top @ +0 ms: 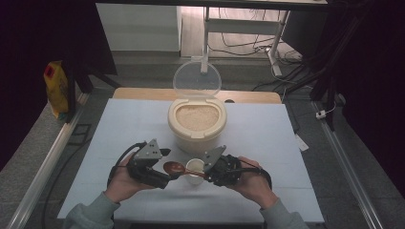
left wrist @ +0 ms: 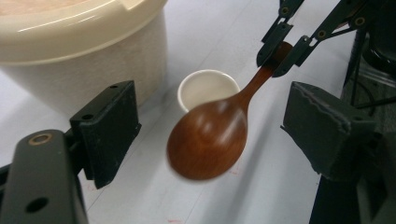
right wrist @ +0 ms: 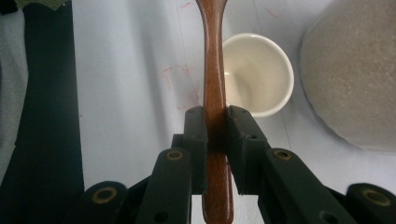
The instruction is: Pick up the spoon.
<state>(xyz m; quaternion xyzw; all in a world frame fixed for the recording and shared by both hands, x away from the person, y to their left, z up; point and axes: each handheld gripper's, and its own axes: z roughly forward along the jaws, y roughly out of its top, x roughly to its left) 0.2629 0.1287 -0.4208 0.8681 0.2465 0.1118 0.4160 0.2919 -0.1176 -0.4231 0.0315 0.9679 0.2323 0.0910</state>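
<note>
White sheeting covers the bench (top: 267, 138), which stands on a grey floor with dark surroundings on both sides and a tangle of cables beyond its far edge. A yellow bag (top: 56, 88) sits on the floor off the bench's left edge. Near the middle of the far edge stands a round cream plastic container (top: 197, 125) filled with pale grain, its clear hinged lid (top: 197, 79) tipped up and open behind it.

Just in front of the container, toward the near edge, stands a small white cup (top: 195, 168); in the left gripper view it looks empty.

The right gripper (top: 213, 171), held in the person's right hand (top: 252, 183), is clamped on the handle of a brown wooden spoon (top: 177, 168); the right gripper view shows both jaws pressed flat against the handle's sides. The spoon reaches leftward, its handle passing above the cup's near rim and its bowl hanging above the bench, just left of the cup.

The left gripper (top: 165, 177), held in the left hand (top: 125, 184), stands with its jaws spread wide. In its own view the spoon's bowl (left wrist: 208, 140) lies between the two black pads (left wrist: 112, 130), touching neither.

Grey-green sleeves (top: 88, 215) enter from the near edge.
</note>
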